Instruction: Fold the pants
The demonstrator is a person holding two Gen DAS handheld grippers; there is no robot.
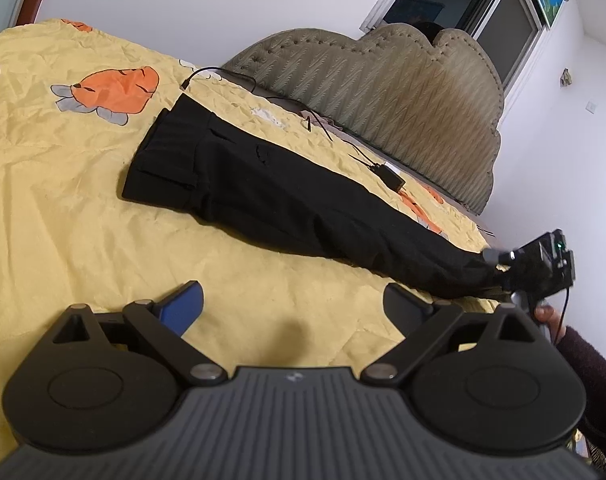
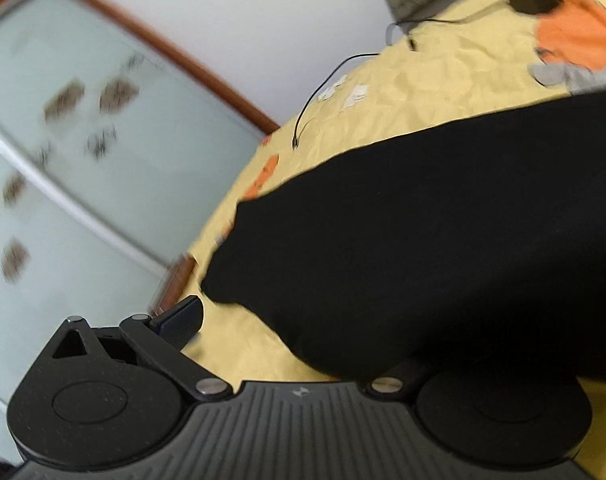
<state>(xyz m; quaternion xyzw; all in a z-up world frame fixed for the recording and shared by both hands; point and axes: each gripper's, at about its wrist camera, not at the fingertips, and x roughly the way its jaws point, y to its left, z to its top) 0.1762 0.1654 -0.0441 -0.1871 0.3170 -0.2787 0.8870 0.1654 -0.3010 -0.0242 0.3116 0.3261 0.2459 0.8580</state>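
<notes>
Black pants (image 1: 271,196) lie lengthwise on the bed (image 1: 63,208). Left hand-held gripper (image 1: 293,304) released, hovering clear. Right hand-held gripper (image 1: 499,268) at the cuff; grasp cannot be told. Risk: cuff slipping, or snagging the nearby charger cable (image 1: 323,128).

One pair of black pants (image 1: 263,196) lies on one yellow bedspread (image 1: 63,208), beside one charger brick (image 1: 391,178) and two carrot prints (image 1: 115,90).

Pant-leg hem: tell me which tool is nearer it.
Right. The right tool is at the hem end of the black pants; the left tool hangs open above the yellow bedspread, apart from the hem.
</notes>
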